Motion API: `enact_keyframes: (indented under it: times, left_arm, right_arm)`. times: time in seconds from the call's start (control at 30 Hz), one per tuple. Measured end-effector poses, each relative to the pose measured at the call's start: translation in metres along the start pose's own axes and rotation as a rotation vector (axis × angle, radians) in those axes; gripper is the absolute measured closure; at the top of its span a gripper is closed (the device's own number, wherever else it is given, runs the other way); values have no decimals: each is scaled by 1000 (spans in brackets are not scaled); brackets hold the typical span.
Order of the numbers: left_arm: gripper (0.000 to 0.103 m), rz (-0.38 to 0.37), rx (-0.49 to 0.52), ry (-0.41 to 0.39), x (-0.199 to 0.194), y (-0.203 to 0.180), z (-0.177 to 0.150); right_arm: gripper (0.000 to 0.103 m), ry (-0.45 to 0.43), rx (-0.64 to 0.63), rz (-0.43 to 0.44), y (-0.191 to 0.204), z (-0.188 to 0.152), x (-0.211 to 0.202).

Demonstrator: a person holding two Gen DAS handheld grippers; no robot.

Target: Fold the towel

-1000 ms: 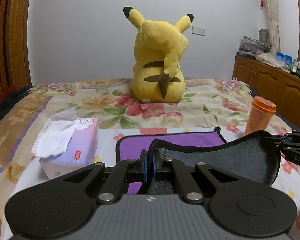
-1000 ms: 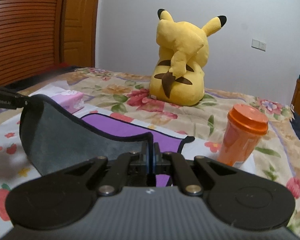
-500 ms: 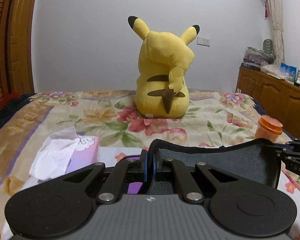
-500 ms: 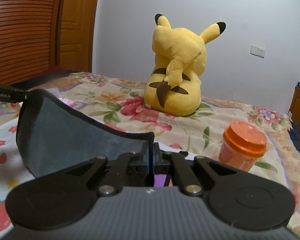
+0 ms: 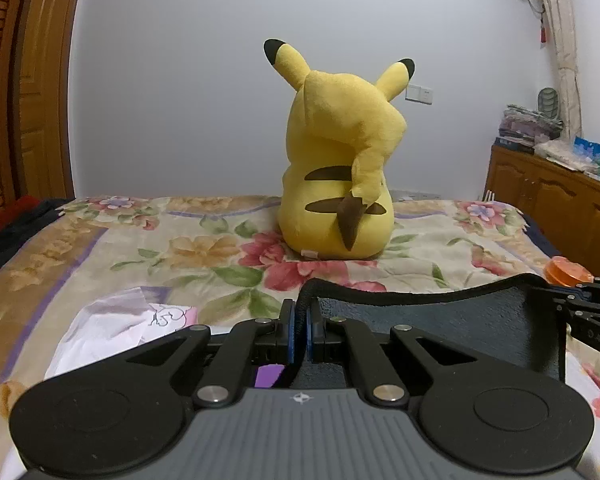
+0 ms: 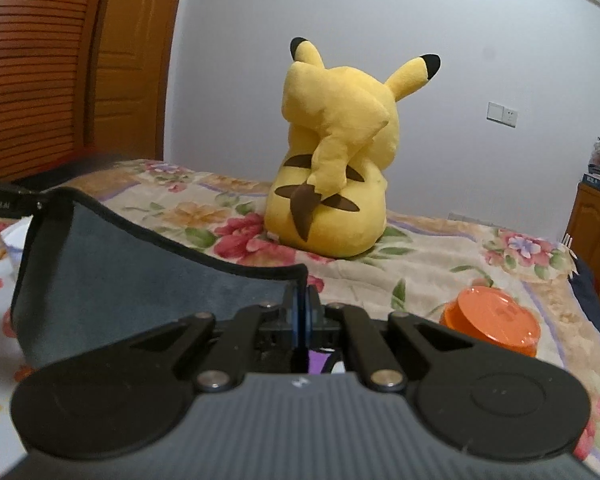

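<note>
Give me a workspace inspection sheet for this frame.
Surface: floral bedspread.
Job's things: towel, grey face showing, purple underside, lifted by two corners.
Clutter: Pikachu plush; tissue box; orange cup.
Grippers: left gripper and right gripper each shut on a towel corner.
Cables: nothing seen.
Surroundings: wooden door, wooden cabinet, wall switch.

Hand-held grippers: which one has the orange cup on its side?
The right hand-held gripper, shut on the towel; the orange cup sits just right of it. The left hand-held gripper has the tissue box beside it instead.
</note>
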State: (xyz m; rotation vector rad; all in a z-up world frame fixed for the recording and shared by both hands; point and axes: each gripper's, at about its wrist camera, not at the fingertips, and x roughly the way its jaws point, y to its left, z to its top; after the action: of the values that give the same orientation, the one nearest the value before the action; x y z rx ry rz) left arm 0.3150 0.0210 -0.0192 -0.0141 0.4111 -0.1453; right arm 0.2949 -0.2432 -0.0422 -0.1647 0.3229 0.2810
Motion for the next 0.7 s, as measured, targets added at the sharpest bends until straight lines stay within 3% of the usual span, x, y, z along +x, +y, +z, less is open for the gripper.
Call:
enact_keyframes:
  times: [0.7]
  left_arm:
    - [94,38,34,90,87,12,-34]
  right_arm:
    - [99,77,-4,-35,-2,-42,65]
